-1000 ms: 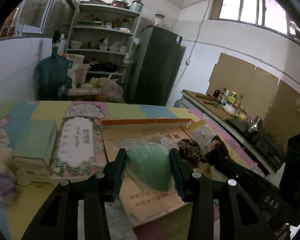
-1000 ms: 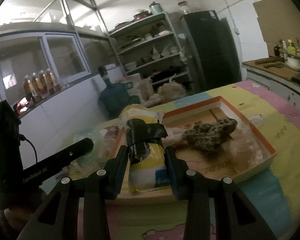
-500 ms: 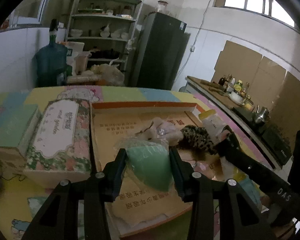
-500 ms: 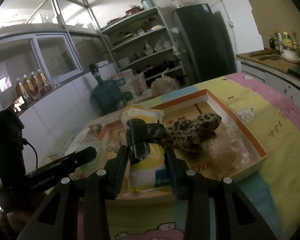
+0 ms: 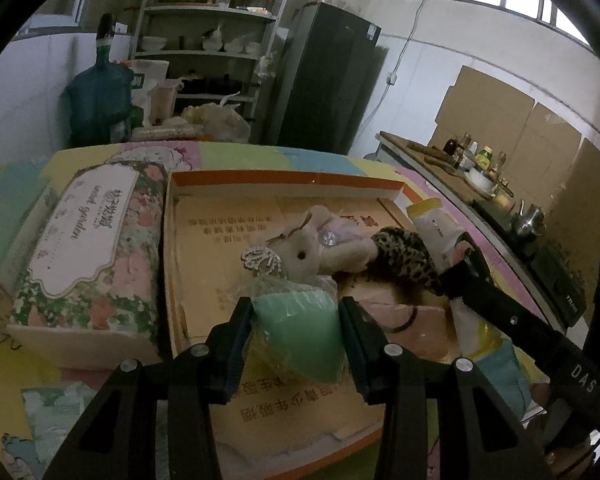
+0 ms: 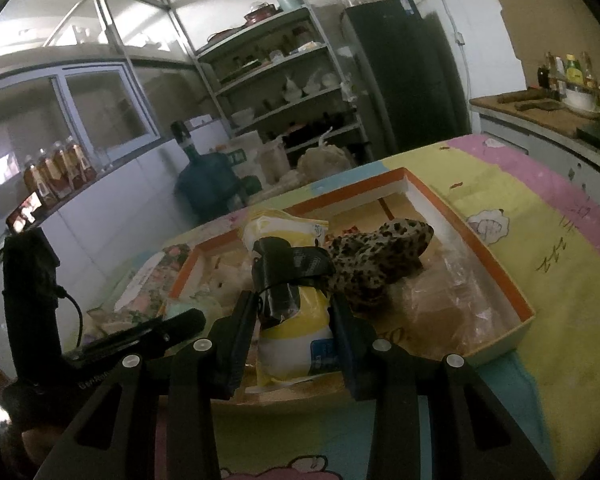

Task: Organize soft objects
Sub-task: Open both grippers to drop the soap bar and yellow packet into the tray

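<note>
My left gripper (image 5: 296,322) is shut on a green soft wedge in a clear plastic bag (image 5: 300,332), held over the near part of the orange-rimmed cardboard box (image 5: 284,180). Inside the box lie a pale plush rabbit (image 5: 312,248) and a leopard-print soft item (image 5: 408,256). My right gripper (image 6: 294,320) is shut on a yellow-and-white soft pack (image 6: 296,332) with a black band around it, above the box's near edge (image 6: 496,344). The leopard-print item (image 6: 380,252) lies just beyond the pack. The right gripper's arm (image 5: 512,320) crosses the left wrist view at the right.
A floral gift box (image 5: 88,248) lies left of the orange-rimmed box on the pastel patchwork table cover (image 6: 540,208). Clear plastic wrap (image 6: 460,280) lies in the box's right part. Behind stand shelves (image 5: 212,40), a dark fridge (image 5: 332,80) and a water jug (image 5: 100,96).
Both grippers have sunk and come forward over the box, each still holding its item. The plush rabbit, hidden at first, now shows in the left wrist view.
</note>
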Motion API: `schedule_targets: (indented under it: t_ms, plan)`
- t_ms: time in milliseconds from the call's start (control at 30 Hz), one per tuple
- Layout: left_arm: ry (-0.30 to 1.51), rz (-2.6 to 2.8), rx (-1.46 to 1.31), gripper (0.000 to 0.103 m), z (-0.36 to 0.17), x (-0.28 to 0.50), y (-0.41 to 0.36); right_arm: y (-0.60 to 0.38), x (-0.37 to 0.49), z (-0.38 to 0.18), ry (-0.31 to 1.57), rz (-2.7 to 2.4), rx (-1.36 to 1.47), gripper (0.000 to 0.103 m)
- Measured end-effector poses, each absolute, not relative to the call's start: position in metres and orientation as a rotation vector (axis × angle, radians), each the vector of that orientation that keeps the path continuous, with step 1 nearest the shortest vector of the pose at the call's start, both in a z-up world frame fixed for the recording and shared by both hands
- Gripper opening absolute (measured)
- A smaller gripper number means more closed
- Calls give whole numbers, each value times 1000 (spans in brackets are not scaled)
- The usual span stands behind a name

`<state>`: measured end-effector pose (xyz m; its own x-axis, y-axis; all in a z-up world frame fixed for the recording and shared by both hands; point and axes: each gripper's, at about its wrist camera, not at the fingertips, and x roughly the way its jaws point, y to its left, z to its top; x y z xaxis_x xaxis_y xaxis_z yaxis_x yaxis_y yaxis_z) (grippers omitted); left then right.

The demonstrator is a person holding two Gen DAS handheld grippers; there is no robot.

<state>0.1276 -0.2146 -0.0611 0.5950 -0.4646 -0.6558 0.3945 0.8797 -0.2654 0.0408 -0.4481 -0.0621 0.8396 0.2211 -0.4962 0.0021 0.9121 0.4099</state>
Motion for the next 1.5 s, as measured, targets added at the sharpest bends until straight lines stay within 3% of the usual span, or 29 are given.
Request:
schedule_targets:
  t_ms: [533,667,800,900,1500]
  plan:
    - [793,-501,-68,46,-67,132,-222,-453,58,-70,600,102,408,40]
    - [795,-505,-62,53,-65,131,-225,-453,59,-71,600,107,423,42]
    - [779,-520,-64,70,-62,128,-223,-452,61,-68,583,120,427,42]
    - [755,-525,-67,75,-58,125,-218,-451,59,-66,569,130,430,46]
    - [669,-570,-81,76,-28,98,-196,-440,32,-45,502,141,453,52]
